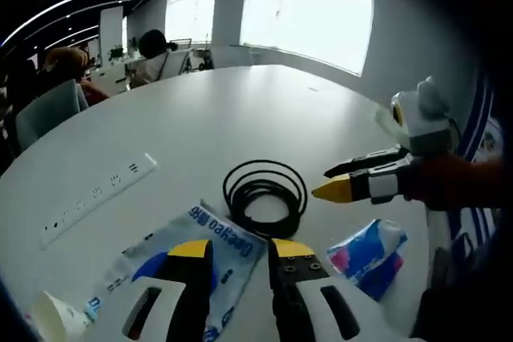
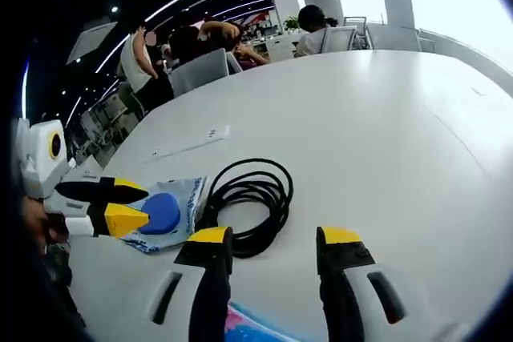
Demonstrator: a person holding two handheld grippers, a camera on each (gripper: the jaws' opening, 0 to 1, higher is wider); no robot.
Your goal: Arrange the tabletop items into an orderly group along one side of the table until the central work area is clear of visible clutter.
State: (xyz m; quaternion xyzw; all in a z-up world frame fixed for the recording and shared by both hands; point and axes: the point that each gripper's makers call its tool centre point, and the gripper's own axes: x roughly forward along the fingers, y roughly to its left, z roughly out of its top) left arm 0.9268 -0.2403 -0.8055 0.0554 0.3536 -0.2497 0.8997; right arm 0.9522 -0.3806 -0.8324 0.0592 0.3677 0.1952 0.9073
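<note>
On the big white table (image 2: 385, 118), a coiled black cable (image 1: 265, 196) lay in the middle between a blue and white packet (image 1: 172, 258) and a tissue pack (image 1: 367, 252), with the left gripper (image 1: 242, 252) and right gripper (image 2: 275, 239) both open, holding nothing

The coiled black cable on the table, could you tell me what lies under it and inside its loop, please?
Under the coiled black cable shows bare white table, also visible through its loop. Its left edge borders the blue-printed packet; any overlap there cannot be told. Whatever the strands cover is hidden.
</note>
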